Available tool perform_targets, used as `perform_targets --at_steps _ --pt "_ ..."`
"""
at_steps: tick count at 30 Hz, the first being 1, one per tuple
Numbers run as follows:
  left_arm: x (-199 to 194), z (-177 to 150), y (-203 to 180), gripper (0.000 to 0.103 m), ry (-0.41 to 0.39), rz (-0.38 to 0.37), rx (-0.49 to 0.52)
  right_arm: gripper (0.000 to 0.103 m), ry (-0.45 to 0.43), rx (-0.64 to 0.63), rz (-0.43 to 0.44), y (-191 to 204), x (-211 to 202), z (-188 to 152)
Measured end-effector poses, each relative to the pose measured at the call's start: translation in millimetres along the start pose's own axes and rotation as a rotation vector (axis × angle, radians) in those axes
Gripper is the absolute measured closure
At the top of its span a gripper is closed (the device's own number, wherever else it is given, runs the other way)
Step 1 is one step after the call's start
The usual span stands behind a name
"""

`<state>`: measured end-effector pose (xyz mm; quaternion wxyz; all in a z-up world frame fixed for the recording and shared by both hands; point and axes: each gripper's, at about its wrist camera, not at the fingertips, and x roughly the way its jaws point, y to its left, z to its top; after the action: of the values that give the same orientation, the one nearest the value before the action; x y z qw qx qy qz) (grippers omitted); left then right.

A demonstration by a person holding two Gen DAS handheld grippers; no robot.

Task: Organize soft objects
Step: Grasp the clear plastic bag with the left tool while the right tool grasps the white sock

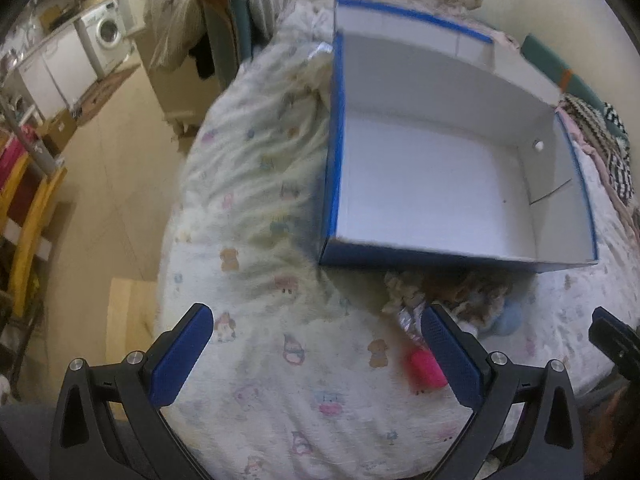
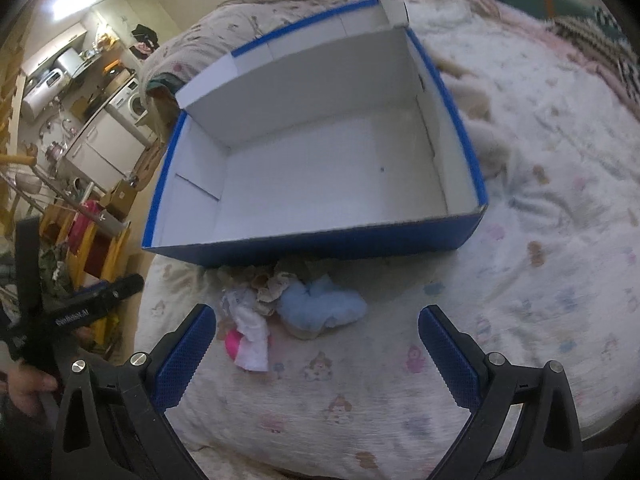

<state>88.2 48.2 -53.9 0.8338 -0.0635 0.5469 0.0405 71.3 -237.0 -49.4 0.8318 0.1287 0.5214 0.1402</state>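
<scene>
An empty blue cardboard box [image 1: 335, 152] [image 2: 320, 246] with a white inside lies on the printed bedspread. Just in front of its near wall sits a small pile of soft things: a fluffy light-blue item [image 2: 320, 306] [image 1: 510, 318], a beige lacy piece [image 2: 272, 286] [image 1: 404, 286], and a white and pink item [image 2: 250, 338] [image 1: 426, 372]. My left gripper [image 1: 316, 352] is open above bare bedspread, the pile by its right finger. My right gripper [image 2: 318, 354] is open too, just short of the pile, with nothing between its fingers.
The bed [image 1: 260, 208] drops off on the left to a wooden floor [image 1: 104, 184]. A yellow wooden frame [image 1: 28, 220] stands there. Folded blankets [image 2: 592, 36] lie at the bed's far right. The other gripper [image 2: 92, 300] and a hand [image 2: 28, 384] show at the right view's left edge.
</scene>
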Motion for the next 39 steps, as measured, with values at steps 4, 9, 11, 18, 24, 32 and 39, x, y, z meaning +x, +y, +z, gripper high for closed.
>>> perform_targets --at_steps 4,9,11,18,24,32,39 --pt "17.7 2.1 -5.7 0.007 0.054 -0.045 0.000 0.000 0.017 0.035 -0.012 -3.6 11.7 -0.5" --pt "46.5 9.5 -23.5 0.037 0.154 -0.176 -0.002 0.000 0.023 0.034 -0.041 -1.6 23.0 1.9" --pt "58.9 6.9 -31.2 0.052 0.206 -0.210 -0.006 0.000 0.026 0.026 -0.047 -0.6 26.1 3.1" --pt "86.2 5.6 -48.6 0.063 0.300 -0.295 -0.048 0.000 0.043 0.029 -0.052 -5.5 27.9 0.5" --pt "95.6 -0.9 -56.6 0.095 0.355 -0.313 -0.063 0.000 0.041 0.007 -0.057 -1.7 28.3 0.8" --pt "62.6 -0.6 -54.2 0.100 0.256 -0.301 -0.014 0.000 0.048 0.019 -0.049 -5.0 28.8 -0.9" --pt "37.4 -6.0 -43.1 0.100 0.190 -0.222 0.016 0.000 0.117 0.040 0.073 2.6 39.0 -4.1"
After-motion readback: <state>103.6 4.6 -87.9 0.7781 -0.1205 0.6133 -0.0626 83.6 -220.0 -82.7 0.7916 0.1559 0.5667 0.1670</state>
